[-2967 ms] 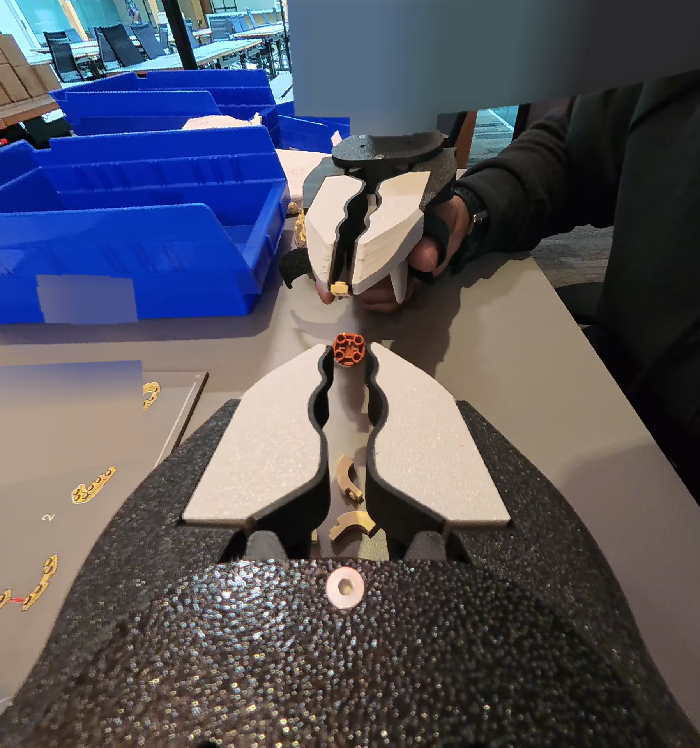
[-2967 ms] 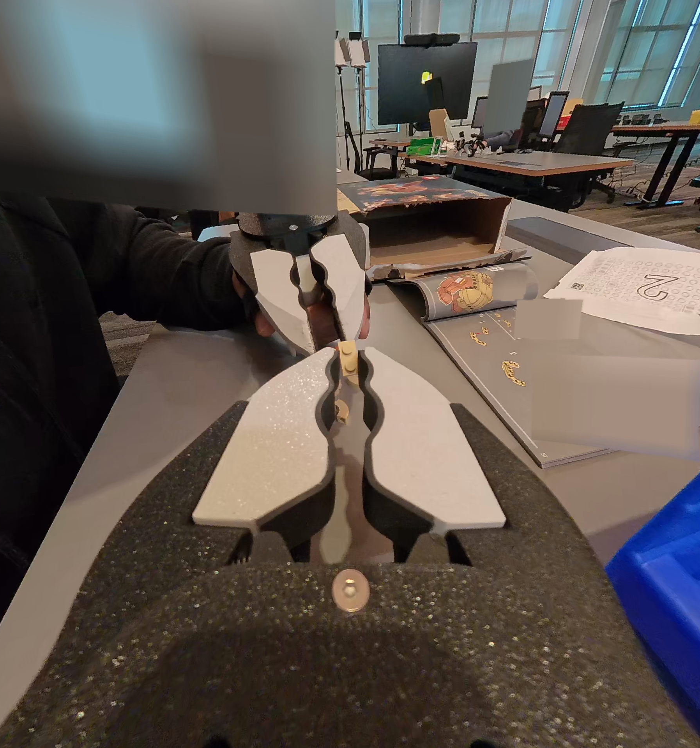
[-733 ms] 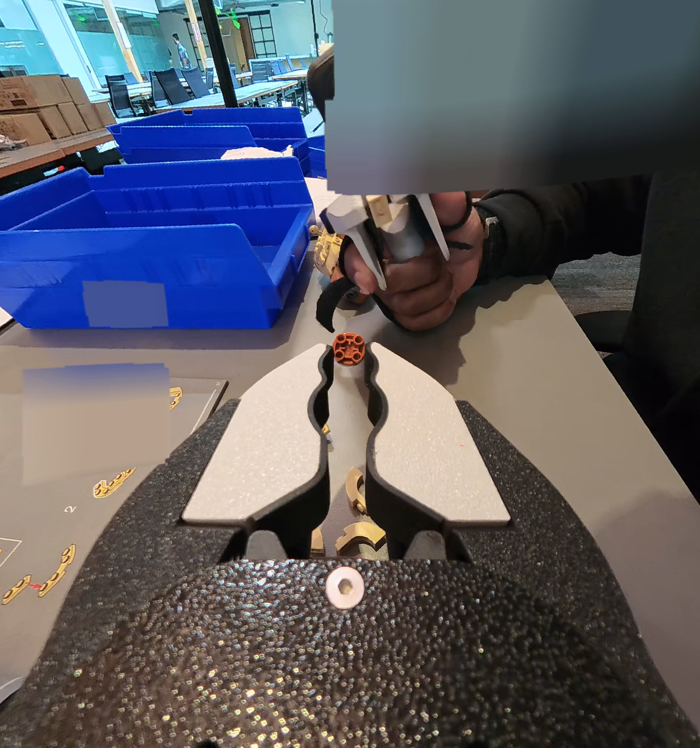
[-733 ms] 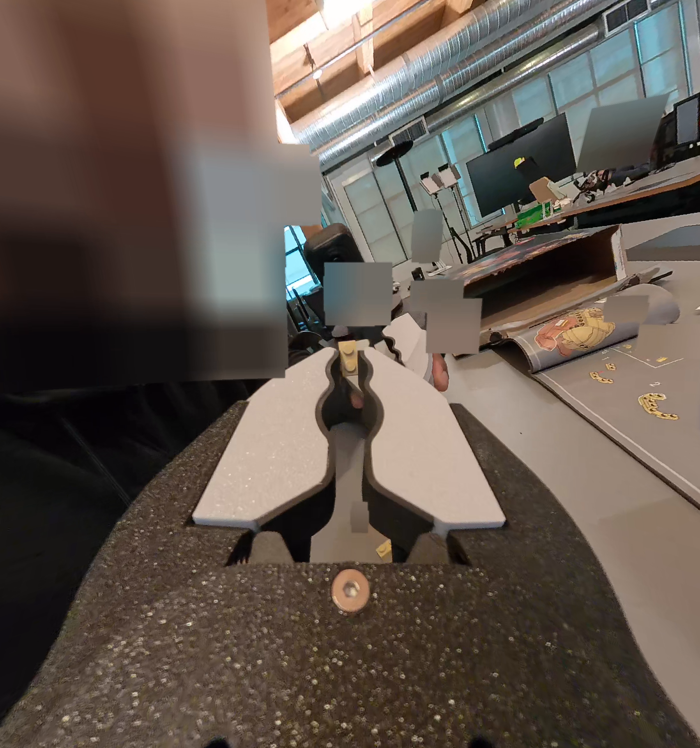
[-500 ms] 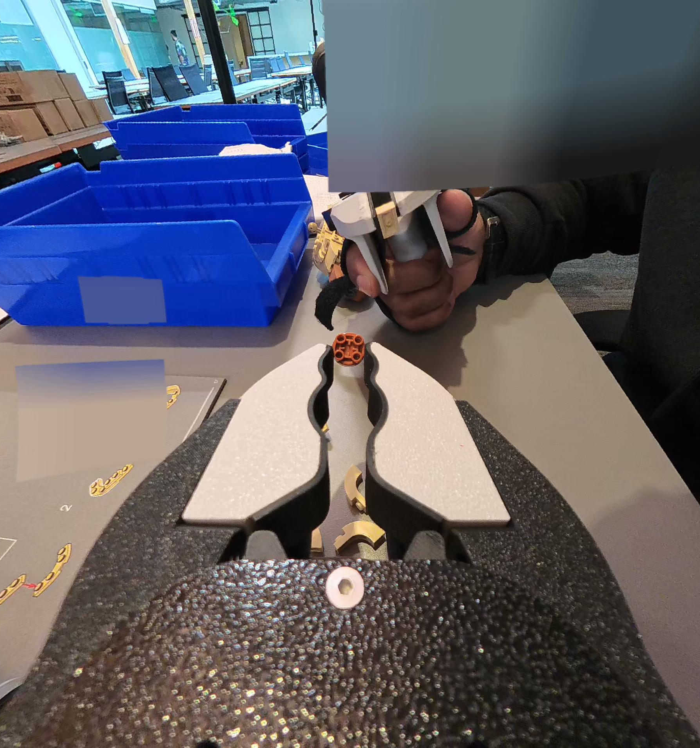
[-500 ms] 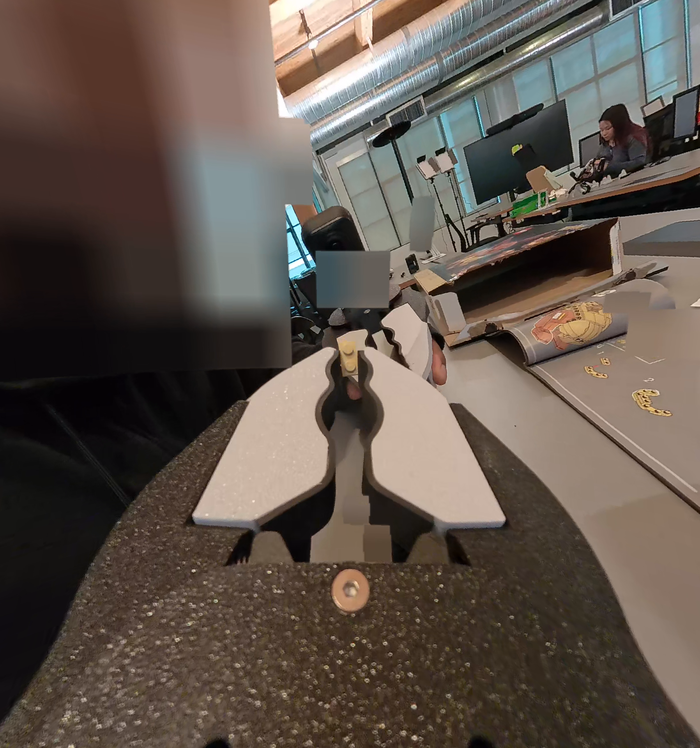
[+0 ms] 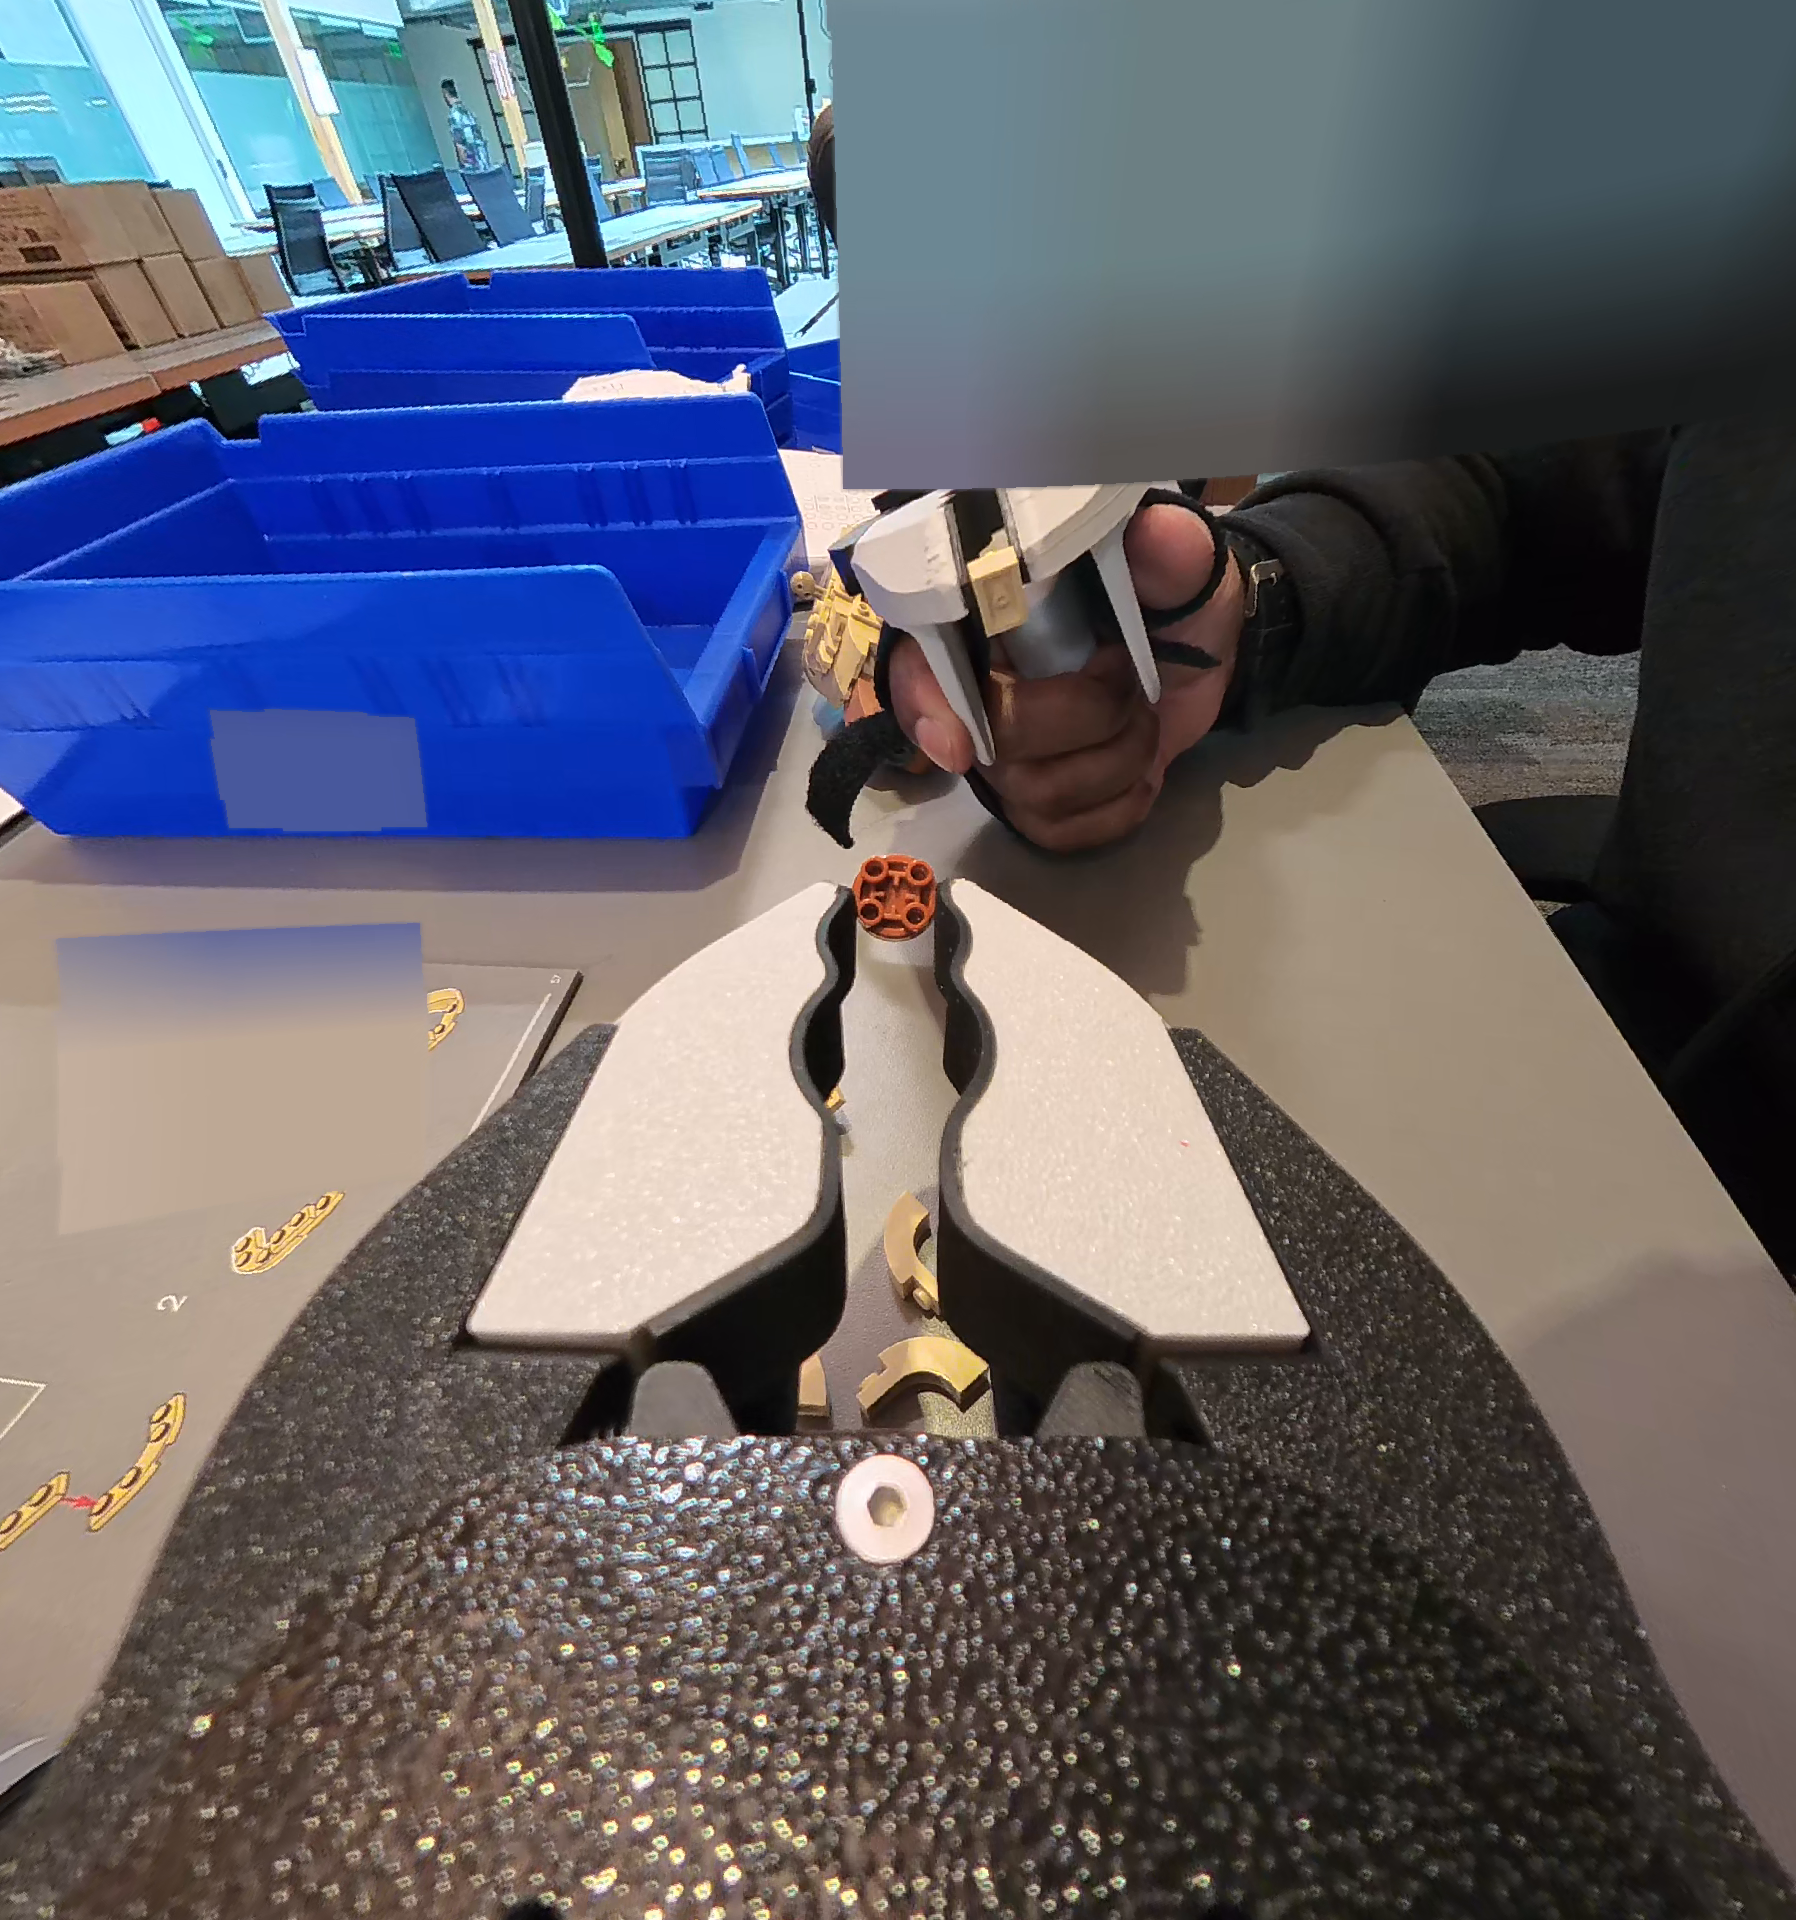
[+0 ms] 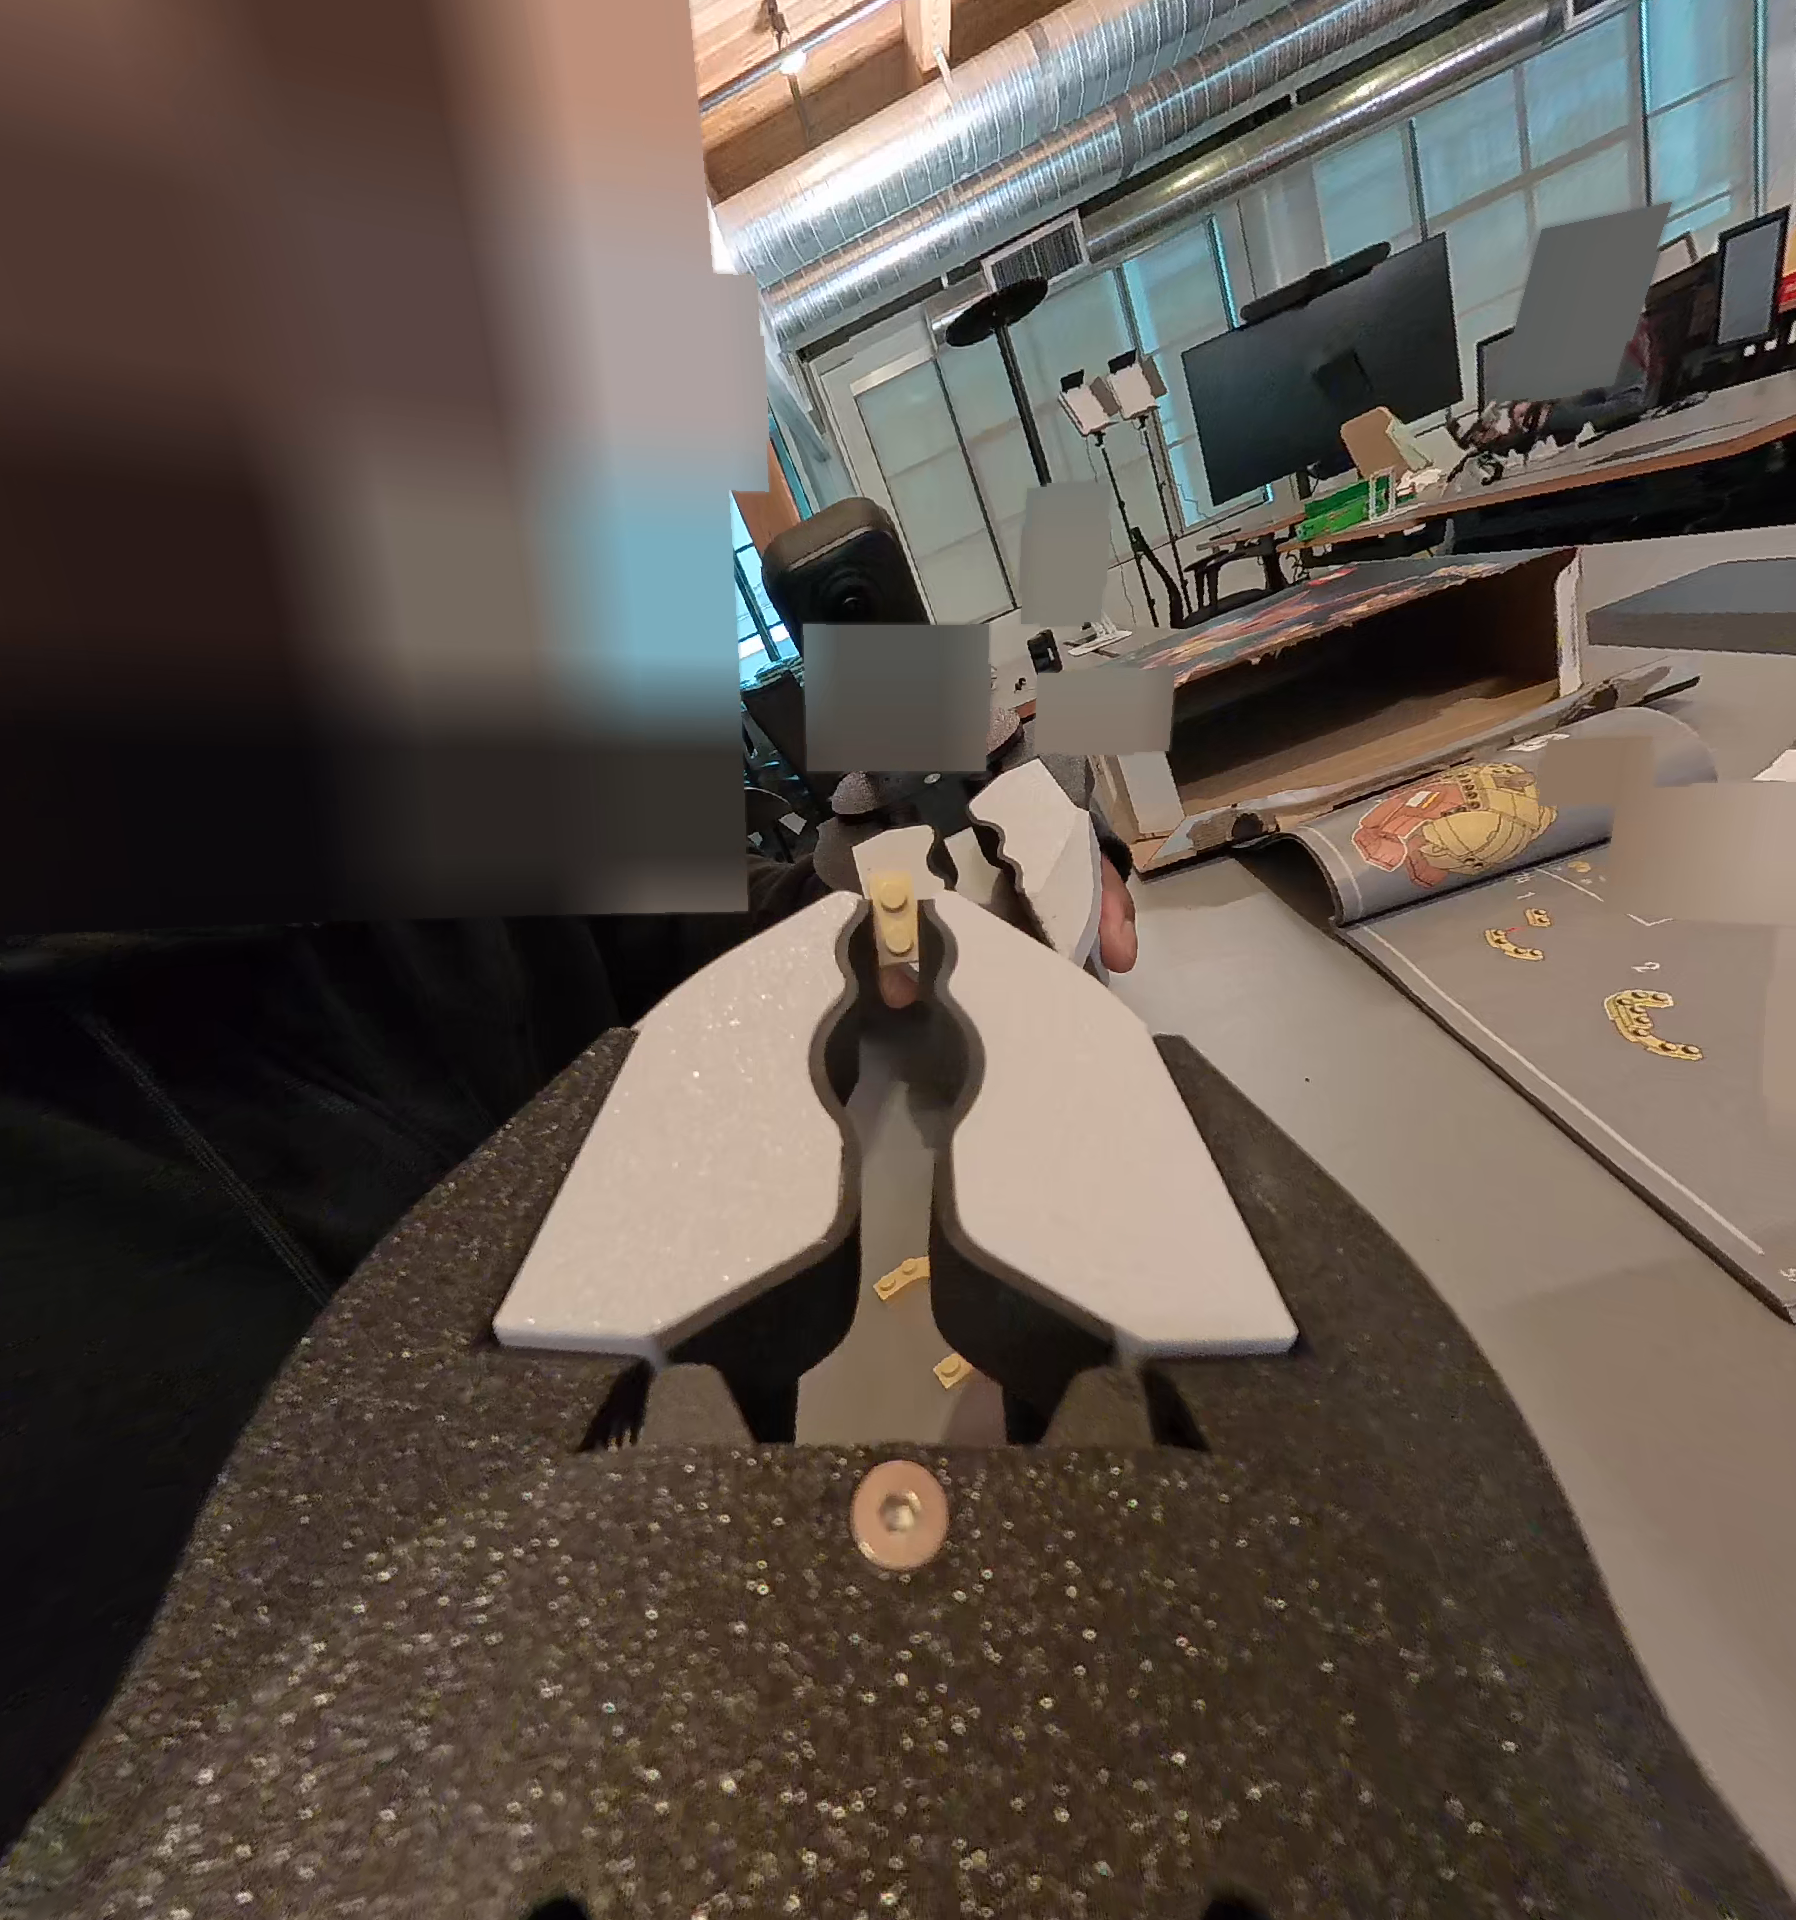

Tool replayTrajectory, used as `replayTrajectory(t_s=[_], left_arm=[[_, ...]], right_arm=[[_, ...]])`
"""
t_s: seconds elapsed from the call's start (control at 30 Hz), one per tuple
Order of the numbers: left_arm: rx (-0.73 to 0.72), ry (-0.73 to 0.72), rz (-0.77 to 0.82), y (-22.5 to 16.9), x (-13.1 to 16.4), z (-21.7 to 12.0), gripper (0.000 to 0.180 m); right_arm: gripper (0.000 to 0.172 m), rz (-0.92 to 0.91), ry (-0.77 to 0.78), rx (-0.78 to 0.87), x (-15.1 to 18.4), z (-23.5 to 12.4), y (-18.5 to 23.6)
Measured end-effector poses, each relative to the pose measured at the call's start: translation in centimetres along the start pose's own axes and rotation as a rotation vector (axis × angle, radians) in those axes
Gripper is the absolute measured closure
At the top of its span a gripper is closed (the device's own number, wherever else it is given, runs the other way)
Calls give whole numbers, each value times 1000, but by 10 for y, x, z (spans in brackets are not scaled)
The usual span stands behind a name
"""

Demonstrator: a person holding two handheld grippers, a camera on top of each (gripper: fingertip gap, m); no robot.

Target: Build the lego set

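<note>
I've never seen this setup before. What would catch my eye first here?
Two small building pieces pinched at fingertips: the left gripper holds a round reddish-brown piece, the right gripper a tan two-stud plate. Big blue bins fill the table's far left, and an open instruction booklet lies beside the right gripper.

Reddish-brown round brick [image 7: 894, 896], tan studded plate [image 8: 895, 928], solid blue bins [image 7: 374, 644] at ten o'clock, plain grey table [image 7: 1341, 935]
</note>
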State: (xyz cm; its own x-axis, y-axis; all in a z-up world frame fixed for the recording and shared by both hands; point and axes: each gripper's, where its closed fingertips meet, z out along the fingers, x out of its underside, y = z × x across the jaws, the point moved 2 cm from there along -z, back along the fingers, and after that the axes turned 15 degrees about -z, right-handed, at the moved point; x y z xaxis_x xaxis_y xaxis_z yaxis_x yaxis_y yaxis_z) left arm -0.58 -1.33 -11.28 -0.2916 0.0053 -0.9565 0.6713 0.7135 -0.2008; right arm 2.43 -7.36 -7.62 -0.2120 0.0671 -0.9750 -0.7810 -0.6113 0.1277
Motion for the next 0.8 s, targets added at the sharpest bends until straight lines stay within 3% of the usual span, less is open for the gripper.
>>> replayTrajectory(t_s=[0.8], left_arm=[[4,1,-2,-1,0,0,167]], right_arm=[[164,2,8,3,2,1,-1]])
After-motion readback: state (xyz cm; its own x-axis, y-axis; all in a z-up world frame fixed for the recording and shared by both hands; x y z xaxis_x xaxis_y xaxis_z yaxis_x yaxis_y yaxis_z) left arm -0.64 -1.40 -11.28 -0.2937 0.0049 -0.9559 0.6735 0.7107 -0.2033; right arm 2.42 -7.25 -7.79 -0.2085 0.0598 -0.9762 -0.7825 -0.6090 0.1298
